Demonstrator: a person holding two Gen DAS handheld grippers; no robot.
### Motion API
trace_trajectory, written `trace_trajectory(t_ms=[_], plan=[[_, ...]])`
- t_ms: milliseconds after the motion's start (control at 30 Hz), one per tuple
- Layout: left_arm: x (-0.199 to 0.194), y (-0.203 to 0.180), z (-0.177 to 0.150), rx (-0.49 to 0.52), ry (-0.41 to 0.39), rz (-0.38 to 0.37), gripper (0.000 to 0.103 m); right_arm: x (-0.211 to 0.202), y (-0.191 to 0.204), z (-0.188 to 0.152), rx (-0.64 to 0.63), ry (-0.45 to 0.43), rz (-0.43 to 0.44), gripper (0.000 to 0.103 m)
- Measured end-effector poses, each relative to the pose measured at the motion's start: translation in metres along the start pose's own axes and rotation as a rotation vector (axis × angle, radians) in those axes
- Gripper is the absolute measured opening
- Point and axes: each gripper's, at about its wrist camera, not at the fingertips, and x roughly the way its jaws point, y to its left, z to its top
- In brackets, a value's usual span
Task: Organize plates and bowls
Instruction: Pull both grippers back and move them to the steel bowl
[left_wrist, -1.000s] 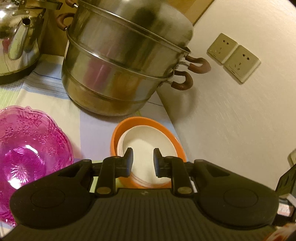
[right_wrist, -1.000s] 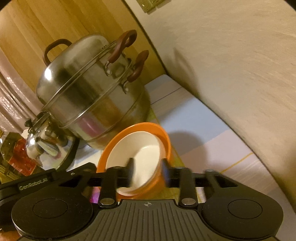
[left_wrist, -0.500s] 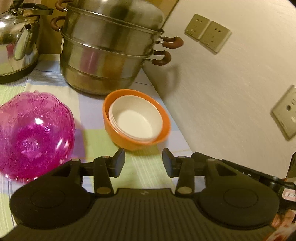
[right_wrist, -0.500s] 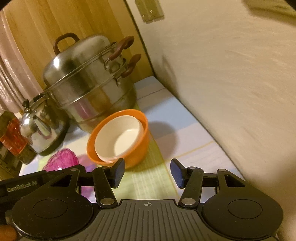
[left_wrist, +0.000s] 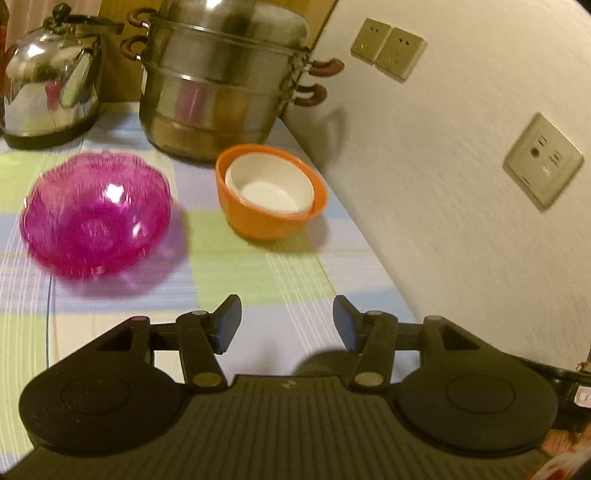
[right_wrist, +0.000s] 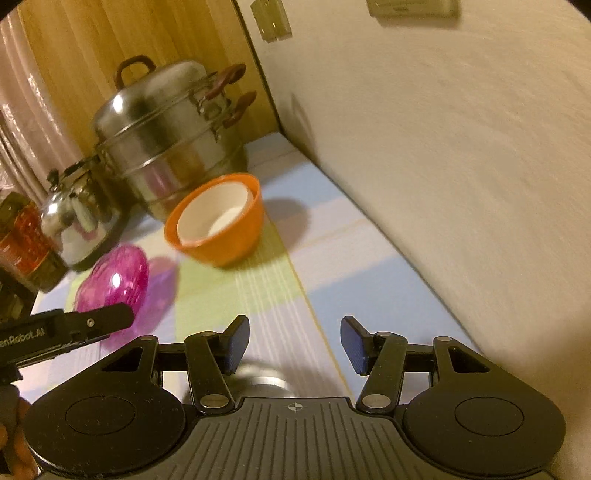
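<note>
Left wrist view: ahead and left of your left gripper (left_wrist: 287, 320) sits the pink bowl (left_wrist: 96, 214); ahead, well apart, the white bowl (left_wrist: 271, 188) nests in the orange bowl (left_wrist: 269, 218). Its jaws are opening on nothing. Your right gripper (right_wrist: 291, 343) stands apart, empty, with the 2 nested bowls ahead, slightly left

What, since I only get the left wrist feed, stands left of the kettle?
Observer: A dark container with reddish contents stands beside the kettle, at the picture's edge.
Operator: Is the right gripper carrying anything?
Observer: No, it is open, with nothing between its fingers.
Operator: Does the steamer have a handle on top?
Observer: Yes, a dark loop handle sits on its lid.
</note>
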Motion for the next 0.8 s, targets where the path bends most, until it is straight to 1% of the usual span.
trace_trajectory(t_ms=[133,200,267,400,600,800], plan=[[-0.008,-0.003,-0.018,0.013,0.015,0.012,0.051,-0.008,-0.009,-0.019,0.025,0.026,0.002,0.055],[-0.01,-0.003,-0.028,0.01,0.025,0.019,0.051,-0.011,-0.013,-0.026,0.046,0.031,0.017,0.055],[-0.009,-0.001,-0.036,-0.001,0.042,0.028,0.051,-0.014,-0.014,-0.032,0.048,0.034,0.036,0.055],[-0.005,0.002,-0.051,-0.014,0.079,0.04,0.051,-0.013,-0.014,-0.042,0.043,0.061,0.036,0.055],[0.004,0.003,-0.065,0.002,0.104,0.064,0.051,-0.009,-0.017,-0.046,0.051,0.075,0.016,0.055],[0.011,-0.002,-0.071,0.018,0.098,0.043,0.051,0.0,-0.016,-0.049,0.051,0.105,0.009,0.055]])
